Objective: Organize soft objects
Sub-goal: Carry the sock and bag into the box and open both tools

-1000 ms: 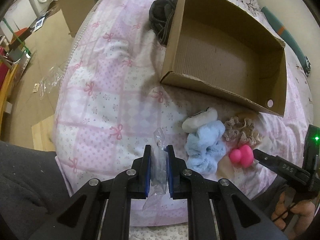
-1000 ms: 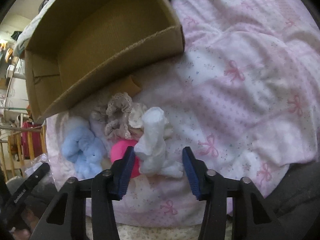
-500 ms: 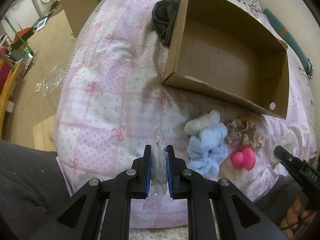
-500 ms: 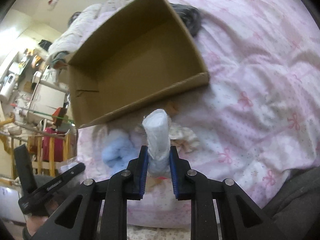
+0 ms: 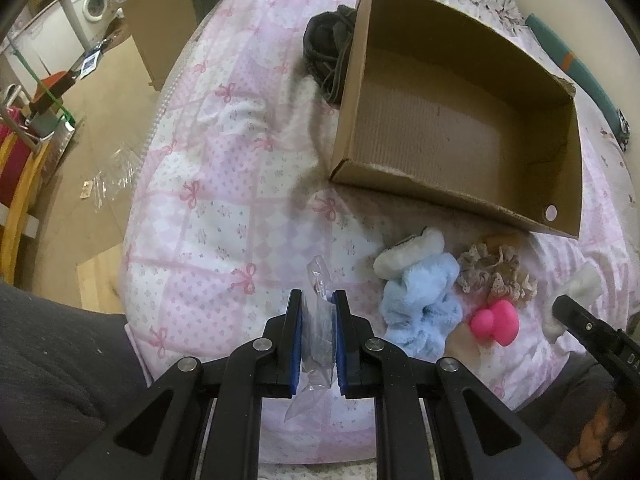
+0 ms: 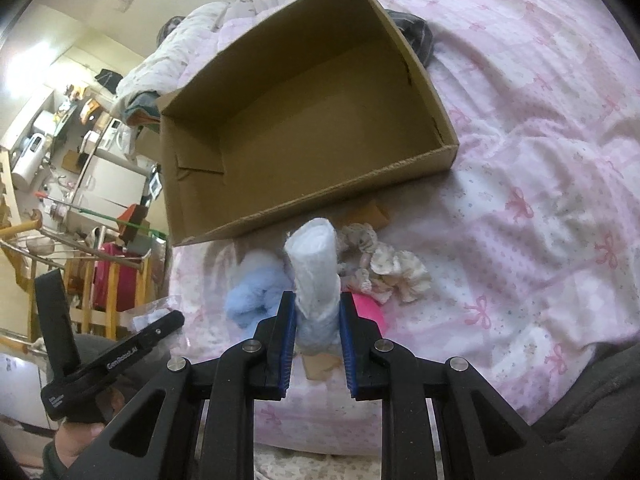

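Your right gripper (image 6: 318, 320) is clamped on a white rolled soft item (image 6: 314, 268), which stands upright between the blue pads, its top just short of the near wall of the cardboard box (image 6: 320, 208). Your left gripper (image 5: 319, 334) is closed on a clear plastic bag (image 5: 320, 316), held over the pink bow-print bedspread (image 5: 224, 208). On the spread just before the box lie a blue fluffy scrunchie (image 5: 424, 304), a cream fuzzy piece (image 5: 408, 252), a beige lace scrunchie (image 5: 496, 272) and a pink toy (image 5: 496, 320). The box sits open and bare inside. Bedspread to its left is free; the bed's edge drops to the floor (image 5: 100, 128) further left.
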### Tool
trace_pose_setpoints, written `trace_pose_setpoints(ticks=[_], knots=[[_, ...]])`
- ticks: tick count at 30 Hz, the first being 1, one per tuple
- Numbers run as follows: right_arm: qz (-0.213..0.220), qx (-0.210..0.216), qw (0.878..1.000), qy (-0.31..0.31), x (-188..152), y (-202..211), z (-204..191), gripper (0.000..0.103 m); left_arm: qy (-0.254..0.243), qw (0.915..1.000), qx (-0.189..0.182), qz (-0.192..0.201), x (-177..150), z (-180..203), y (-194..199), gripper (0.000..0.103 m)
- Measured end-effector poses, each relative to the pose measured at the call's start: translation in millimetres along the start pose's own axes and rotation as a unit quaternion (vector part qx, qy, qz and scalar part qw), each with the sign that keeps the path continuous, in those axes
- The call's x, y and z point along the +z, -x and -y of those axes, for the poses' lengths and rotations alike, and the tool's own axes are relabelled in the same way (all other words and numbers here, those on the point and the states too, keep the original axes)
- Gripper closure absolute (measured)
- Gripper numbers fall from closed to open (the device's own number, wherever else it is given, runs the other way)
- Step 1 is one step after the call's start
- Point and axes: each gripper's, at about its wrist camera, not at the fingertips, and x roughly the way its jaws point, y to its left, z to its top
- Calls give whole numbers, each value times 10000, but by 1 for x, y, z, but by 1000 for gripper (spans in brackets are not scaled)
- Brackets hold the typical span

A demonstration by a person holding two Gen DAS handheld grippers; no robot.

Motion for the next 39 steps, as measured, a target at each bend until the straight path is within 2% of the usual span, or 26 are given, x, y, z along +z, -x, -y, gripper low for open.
trace_pose_setpoints(ticks=[8,11,17,23,27,32,36,39], knots=[[512,44,9958,752,4,28,-25,81,51,9991,-7,414,26,-1,26,91],[647,103,9926,1019,11,37,-39,81,-145,9981,15,606,37,8,37,91],[862,174,9874,1319,37,49,-54,81,-528,9931,69,1048,64,33,55,91],[1062,81,9835,1460,73,44,-55,81,-613,9899,47,1278,96,53,54,91],[1012,-3,9871,1243,87,25,-43,81,-740,9861,132,1484,110,67,46,91],[739,-292,9908,1096,83,-1,-26,81,-858,9845,273,1505,119,75,24,91],[593,-453,9899,1209,80,-13,-25,81,-891,9854,26,1447,122,78,5,91],[453,-525,9897,1253,80,-23,-25,81,-999,9846,7,1431,122,81,-6,91]])
